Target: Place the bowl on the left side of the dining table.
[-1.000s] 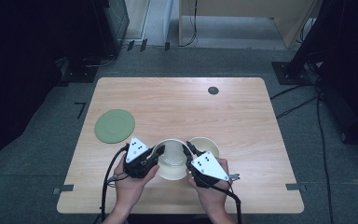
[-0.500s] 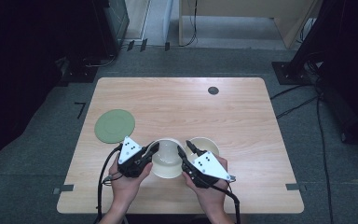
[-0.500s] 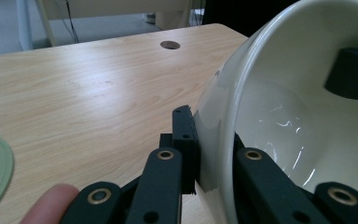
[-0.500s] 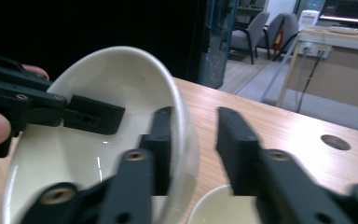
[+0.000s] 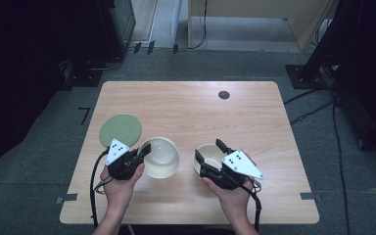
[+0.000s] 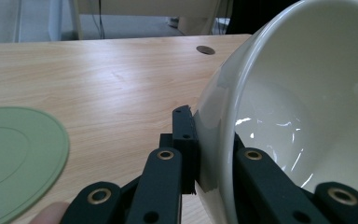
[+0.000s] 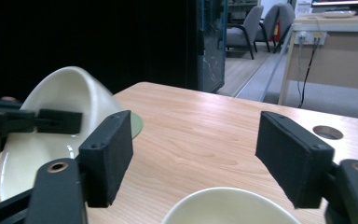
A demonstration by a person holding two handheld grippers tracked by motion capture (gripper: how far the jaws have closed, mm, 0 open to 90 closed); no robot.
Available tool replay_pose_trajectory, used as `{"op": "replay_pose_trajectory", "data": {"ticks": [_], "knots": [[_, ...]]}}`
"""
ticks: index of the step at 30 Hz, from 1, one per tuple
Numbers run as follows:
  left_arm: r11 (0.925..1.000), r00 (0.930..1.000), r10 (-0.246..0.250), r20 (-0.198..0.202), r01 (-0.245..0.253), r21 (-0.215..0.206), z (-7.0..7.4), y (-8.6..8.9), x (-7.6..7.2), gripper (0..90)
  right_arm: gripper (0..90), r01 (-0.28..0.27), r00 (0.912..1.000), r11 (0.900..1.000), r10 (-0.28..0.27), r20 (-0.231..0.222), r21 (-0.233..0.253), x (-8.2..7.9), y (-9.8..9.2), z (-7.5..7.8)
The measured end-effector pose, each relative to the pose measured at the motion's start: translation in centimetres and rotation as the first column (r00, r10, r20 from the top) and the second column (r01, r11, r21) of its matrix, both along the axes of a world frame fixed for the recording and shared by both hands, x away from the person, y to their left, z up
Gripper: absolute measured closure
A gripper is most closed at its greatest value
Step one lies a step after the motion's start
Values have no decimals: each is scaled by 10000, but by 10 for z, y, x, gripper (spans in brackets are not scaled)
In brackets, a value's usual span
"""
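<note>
While your left gripper point(image 5: 144, 152) pinches the larger bowl's point(image 5: 160, 157) rim, your right gripper point(image 5: 209, 155) gapes wide, straddling the smaller bowl point(image 5: 211, 157).

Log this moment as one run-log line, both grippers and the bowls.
left gripper: shut on left bowl rim, bowl tilted | right gripper: open over right bowl | green plate: untouched, table's left

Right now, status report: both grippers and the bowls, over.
Left gripper shut on larger bowl rim, bowl tilted. Right gripper open over smaller bowl. Green plate at left, apart.
</note>
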State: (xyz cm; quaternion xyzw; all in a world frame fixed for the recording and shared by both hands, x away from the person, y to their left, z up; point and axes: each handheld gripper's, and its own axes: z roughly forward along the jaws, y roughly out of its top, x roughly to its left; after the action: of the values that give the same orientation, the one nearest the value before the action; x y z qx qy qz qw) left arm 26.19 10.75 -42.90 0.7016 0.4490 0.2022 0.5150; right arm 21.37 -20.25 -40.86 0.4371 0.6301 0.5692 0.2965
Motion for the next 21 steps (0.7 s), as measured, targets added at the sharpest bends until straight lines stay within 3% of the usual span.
{"op": "replay_pose_trajectory", "data": {"ticks": [12, 21], "knots": [[9977, 9976, 684, -82, -684, 7, -5, 22, 7, 845, 198, 738, 9960, 9973, -737, -505, 1, 11, -36, -6], [9938, 9937, 1107, -179, -1108, -27, -10, 38, 12, 845, 177, 1460, 9844, 9890, -1475, -954, -226, 19, -63, -18]]}}
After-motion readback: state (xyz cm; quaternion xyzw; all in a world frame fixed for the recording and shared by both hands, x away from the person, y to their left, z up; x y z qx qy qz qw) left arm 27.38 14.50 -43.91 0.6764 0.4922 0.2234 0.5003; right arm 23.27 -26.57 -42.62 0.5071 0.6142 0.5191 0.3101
